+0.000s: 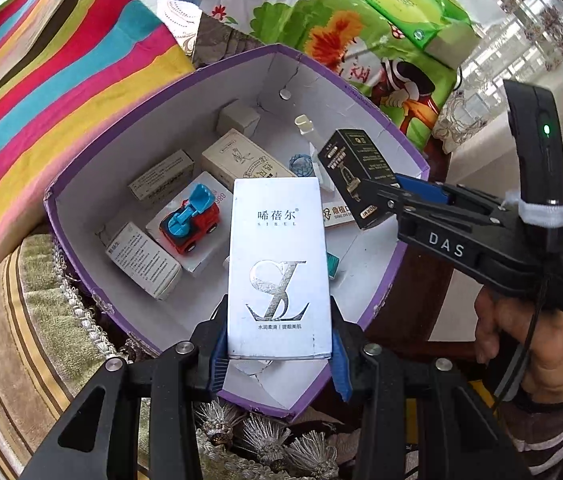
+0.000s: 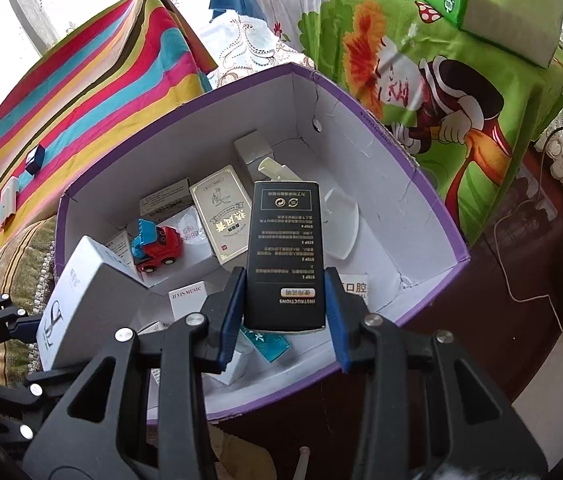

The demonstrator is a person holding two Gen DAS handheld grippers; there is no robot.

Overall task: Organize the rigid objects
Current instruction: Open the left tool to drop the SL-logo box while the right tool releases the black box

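My left gripper (image 1: 279,354) is shut on a tall white box (image 1: 279,268) with a silver SL logo, held over the purple-rimmed storage box (image 1: 81,168). My right gripper (image 2: 285,312) is shut on a black box (image 2: 285,256) with gold print, also above that storage box (image 2: 437,216). In the left wrist view the right gripper (image 1: 385,200) reaches in from the right with the black box (image 1: 355,172). The white box (image 2: 77,300) shows at the left of the right wrist view. Inside lie a red and blue toy truck (image 1: 191,220), several small cartons and a cream box (image 2: 221,216).
A striped cloth (image 1: 53,92) covers the surface to the left, with two small items (image 2: 21,184) on it. A cartoon-print cloth (image 2: 421,64) carries a green tissue pack (image 2: 481,4) behind. A fringed cushion (image 1: 33,320) lies below left; a white cable (image 2: 521,240) trails at right.
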